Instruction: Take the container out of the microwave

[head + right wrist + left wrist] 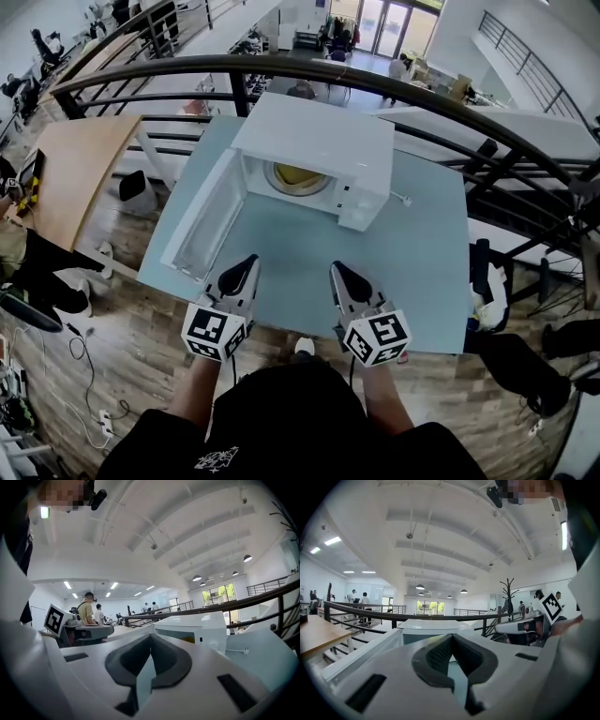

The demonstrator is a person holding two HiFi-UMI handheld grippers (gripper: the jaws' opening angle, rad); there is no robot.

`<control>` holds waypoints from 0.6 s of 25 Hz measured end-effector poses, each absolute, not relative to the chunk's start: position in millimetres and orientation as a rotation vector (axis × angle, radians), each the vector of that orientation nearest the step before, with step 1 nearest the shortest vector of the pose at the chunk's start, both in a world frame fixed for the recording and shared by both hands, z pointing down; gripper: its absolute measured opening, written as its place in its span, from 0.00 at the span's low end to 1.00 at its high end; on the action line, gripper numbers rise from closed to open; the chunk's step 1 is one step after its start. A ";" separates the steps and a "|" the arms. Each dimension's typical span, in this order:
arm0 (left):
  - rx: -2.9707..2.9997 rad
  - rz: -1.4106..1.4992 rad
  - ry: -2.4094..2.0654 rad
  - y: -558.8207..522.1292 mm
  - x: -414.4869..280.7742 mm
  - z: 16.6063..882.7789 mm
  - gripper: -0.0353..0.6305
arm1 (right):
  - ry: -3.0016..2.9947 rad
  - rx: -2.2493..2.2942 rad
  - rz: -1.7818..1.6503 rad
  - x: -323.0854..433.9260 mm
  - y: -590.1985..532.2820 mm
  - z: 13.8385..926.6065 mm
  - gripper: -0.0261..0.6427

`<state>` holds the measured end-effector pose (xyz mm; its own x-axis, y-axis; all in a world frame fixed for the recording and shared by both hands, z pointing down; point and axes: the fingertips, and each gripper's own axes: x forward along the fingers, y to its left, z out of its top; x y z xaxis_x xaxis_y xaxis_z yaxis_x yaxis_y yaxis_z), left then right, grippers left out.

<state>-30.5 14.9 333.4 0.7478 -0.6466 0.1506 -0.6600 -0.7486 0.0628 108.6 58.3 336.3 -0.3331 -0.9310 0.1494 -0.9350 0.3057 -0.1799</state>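
Both tongs shut & empty: left tongs (249, 262) & right tongs (336, 269) sit side by side over near edge of table (422, 272). Container (298, 176) is inside microwave (323, 141), straight ahead of tongs, well apart. Door (202, 220) hangs open ahead-left of left tongs. Container looks like a round yellowish dish w/ pale rim. Prob. rigid, light, smooth, so maybe slippery; contents can't tell. Best hold: near rim, or one tongs per side, kept level.

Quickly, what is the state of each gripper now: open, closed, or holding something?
left gripper: closed, holding nothing.
right gripper: closed, holding nothing.
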 end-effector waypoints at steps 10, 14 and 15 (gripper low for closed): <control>2.790 0.212 -1.152 1.1 3.5 346.5 0.06 | -2.565 1.726 0.424 145.2 34.0 360.4 0.05; 2.775 0.221 -1.179 -2.9 7.1 348.9 0.06 | -2.569 1.690 0.425 152.5 24.2 365.2 0.05; 2.771 0.223 -1.183 -4.4 7.4 349.7 0.06 | -2.565 1.681 0.419 153.3 21.2 366.6 0.05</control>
<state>7.4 -4.4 349.7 0.6839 -0.7066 0.1817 -0.7243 -0.6875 0.0525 153.3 21.2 366.6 -0.4093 -0.8934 0.1851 -0.9059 0.3738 -0.1989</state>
